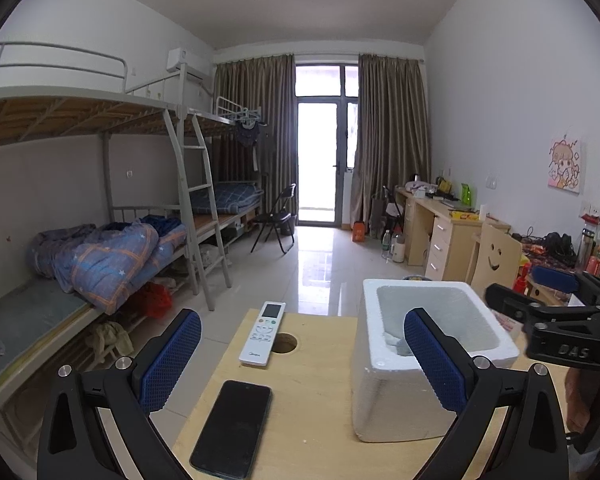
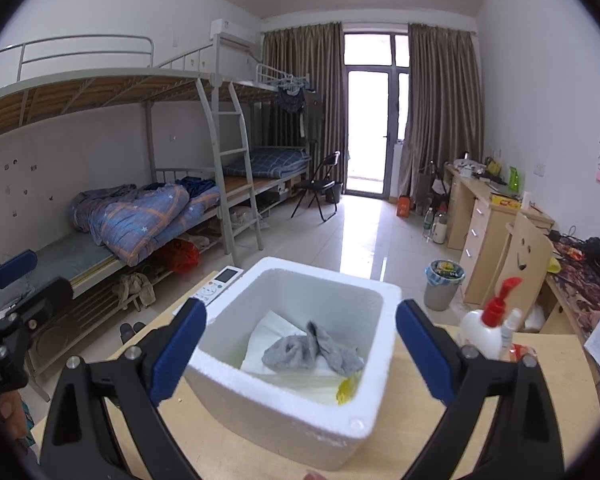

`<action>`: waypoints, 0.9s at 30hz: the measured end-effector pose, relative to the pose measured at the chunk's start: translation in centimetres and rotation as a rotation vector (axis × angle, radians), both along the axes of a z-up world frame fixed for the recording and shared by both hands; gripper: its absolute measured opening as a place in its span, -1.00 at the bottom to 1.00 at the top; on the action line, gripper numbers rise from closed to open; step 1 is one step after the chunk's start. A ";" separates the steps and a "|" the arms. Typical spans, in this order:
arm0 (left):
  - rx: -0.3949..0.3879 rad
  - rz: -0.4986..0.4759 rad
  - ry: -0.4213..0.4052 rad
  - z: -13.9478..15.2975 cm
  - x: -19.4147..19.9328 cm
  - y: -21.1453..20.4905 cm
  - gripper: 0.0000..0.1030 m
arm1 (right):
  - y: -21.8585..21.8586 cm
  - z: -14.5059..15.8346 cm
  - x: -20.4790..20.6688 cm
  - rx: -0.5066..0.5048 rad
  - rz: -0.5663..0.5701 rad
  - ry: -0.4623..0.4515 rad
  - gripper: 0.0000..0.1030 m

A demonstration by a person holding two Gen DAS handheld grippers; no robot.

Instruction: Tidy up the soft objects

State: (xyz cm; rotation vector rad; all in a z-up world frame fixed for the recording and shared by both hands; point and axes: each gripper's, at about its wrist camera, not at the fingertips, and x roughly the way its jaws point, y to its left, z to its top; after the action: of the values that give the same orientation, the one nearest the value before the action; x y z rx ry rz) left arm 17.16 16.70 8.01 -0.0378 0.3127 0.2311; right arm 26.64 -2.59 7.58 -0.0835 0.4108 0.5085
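Progress check for you: looks like you're most of the way there. Your grey cloth point(image 2: 314, 350) is lying crumpled inside the white foam box point(image 2: 376, 294), on top of some white paper point(image 2: 272, 330), with a small yellow scrap point(image 2: 347, 390) in the near corner.

Your right gripper point(image 2: 300, 356) is spread about as wide as it goes, with nothing in it. The box sits between and beyond its blue pads, and neither pad is pressing on it. Your left gripper point(image 1: 302, 360) is wide open and empty too, hanging over the wooden table point(image 1: 312, 400) with the phone point(image 1: 232, 428) and the remote point(image 1: 262, 334) in front of it.

As for what's left, I can't spot any other soft thing on the table itself, so you might be done. The only other fabric showing is the quilt point(image 1: 112, 256) over on the bunk, and I can't say whether that counts.
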 end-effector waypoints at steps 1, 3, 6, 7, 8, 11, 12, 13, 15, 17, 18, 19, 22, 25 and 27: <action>-0.003 0.002 0.000 0.1 -0.2 -0.1 0.98 | -0.5 0.2 -0.4 0.007 -0.007 -0.002 0.90; -0.009 -0.004 -0.002 0.3 -0.6 -0.6 0.98 | -1.4 0.5 -1.2 0.026 -0.018 -0.002 0.95; -0.005 -0.021 -0.006 0.4 -1.2 -1.8 0.98 | -2.8 0.7 -2.4 0.051 -0.037 -0.006 0.99; -0.002 -0.028 -0.008 0.5 -1.4 -2.2 0.98 | -3.4 0.8 -2.9 0.055 -0.048 -0.011 0.99; 0.001 -0.038 -0.011 0.6 -1.7 -2.7 0.98 | -3.8 0.9 -3.3 0.058 -0.061 -0.016 0.99; 0.005 -0.066 -0.017 0.8 -2.6 -3.9 0.98 | -5.6 1.2 -4.7 0.077 -0.102 -0.036 0.99; 0.009 -0.078 -0.018 0.8 -3.0 -4.4 0.98 | -6.1 1.3 -5.1 0.083 -0.111 -0.038 0.99; 0.013 -0.086 -0.021 0.9 -3.3 -4.7 0.98 | -6.7 1.4 -5.6 0.089 -0.119 -0.035 0.99; 0.019 -0.100 -0.032 1.1 -4.1 -5.5 0.98 | -7.3 1.6 -6.3 0.093 -0.130 -0.028 0.99; 0.019 -0.112 -0.035 1.3 -4.7 -6.0 0.98 | -7.7 1.7 -7.2 0.090 -0.143 -0.036 0.99; 0.019 -0.122 -0.037 1.5 -5.2 -6.3 0.98 | -8.0 1.8 -7.8 0.088 -0.151 -0.044 0.99; 0.022 -0.126 -0.042 1.5 -5.7 -6.8 0.98 | -8.2 1.9 -8.5 0.093 -0.158 -0.052 0.99; 0.042 -0.129 -0.071 1.8 -7.5 -7.7 0.98 | -9.4 2.1 -10.4 0.111 -0.170 -0.083 0.99; 0.055 -0.145 -0.090 2.1 -9.0 -8.6 0.98 | -10.3 2.0 -12.0 0.125 -0.179 -0.097 0.99; 0.050 -0.154 -0.101 2.2 -9.8 -9.0 0.98 | -10.5 1.9 -12.8 0.117 -0.182 -0.103 0.99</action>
State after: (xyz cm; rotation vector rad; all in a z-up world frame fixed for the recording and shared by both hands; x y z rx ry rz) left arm 7.35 7.73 10.25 0.0240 0.2081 0.0842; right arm 13.87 -13.06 9.44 0.0405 0.2834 0.3465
